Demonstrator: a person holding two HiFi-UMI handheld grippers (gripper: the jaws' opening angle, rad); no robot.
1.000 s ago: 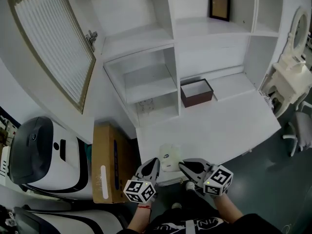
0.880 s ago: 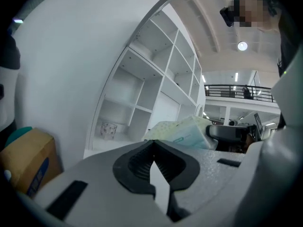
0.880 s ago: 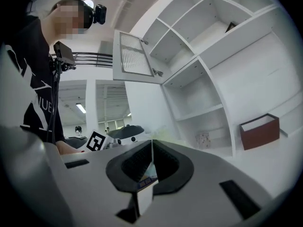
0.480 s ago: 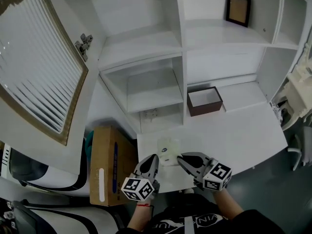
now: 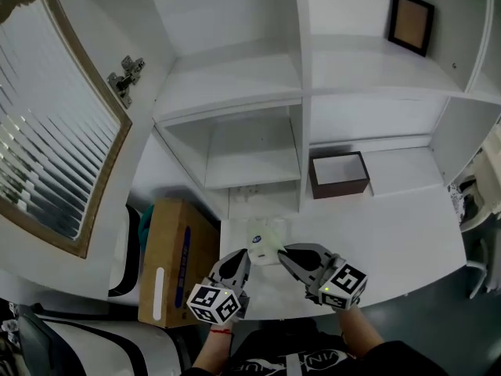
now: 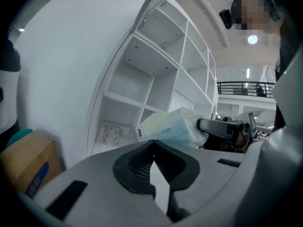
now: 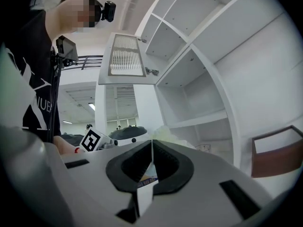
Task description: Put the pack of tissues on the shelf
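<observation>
Tissue pack (image 5: 264,240) — clamped in right hand-held gripper (image 5: 281,250) (by end)

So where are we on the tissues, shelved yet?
Not yet. Done: the right gripper is shut on one end of the tissue pack, held up off the desk. In hand: the pack faces the shelves, none touched. The left gripper is shut, empty. Left: set the pack on a shelf and release.

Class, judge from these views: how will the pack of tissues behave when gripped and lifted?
Probably soft: the pack of tissues seems to pucker where the right tool pinches its end. Likely light: it sticks out nearly level from that one-end grip.
</observation>
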